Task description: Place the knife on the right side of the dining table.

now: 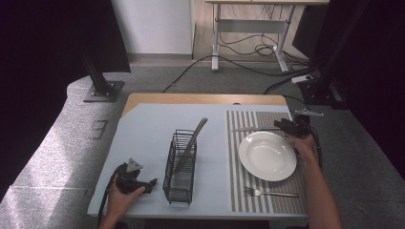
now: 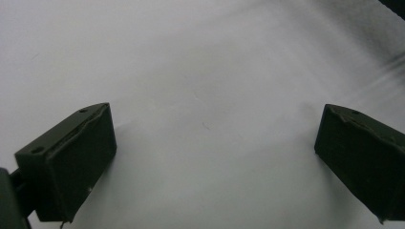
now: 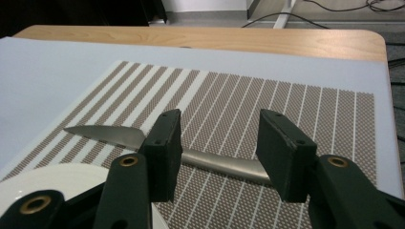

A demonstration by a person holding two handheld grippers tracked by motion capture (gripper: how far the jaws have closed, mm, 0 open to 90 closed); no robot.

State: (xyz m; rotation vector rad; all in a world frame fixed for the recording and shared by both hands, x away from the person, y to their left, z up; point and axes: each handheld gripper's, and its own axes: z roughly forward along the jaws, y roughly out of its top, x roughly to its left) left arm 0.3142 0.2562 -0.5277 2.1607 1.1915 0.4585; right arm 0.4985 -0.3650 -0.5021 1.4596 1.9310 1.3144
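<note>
right gripper (image 3: 217, 152): jaws apart, straddling knife (image 3: 143, 140) lying on placemat (image 3: 286, 105) beyond plate (image 1: 267, 155), likely just set down | left gripper (image 2: 210, 157): jaws open, idle over counter (image 2: 200, 71)

Between the wire caddy (image 1: 180, 167) and the striped placemat (image 1: 236, 162) we see a bare lane of table. A utensil (image 1: 191, 143) leans out of the caddy's top, blocking passes above it. The plate (image 1: 267, 156), knife (image 3: 143, 140) and fork (image 1: 270, 193) crowd the placemat.
</note>
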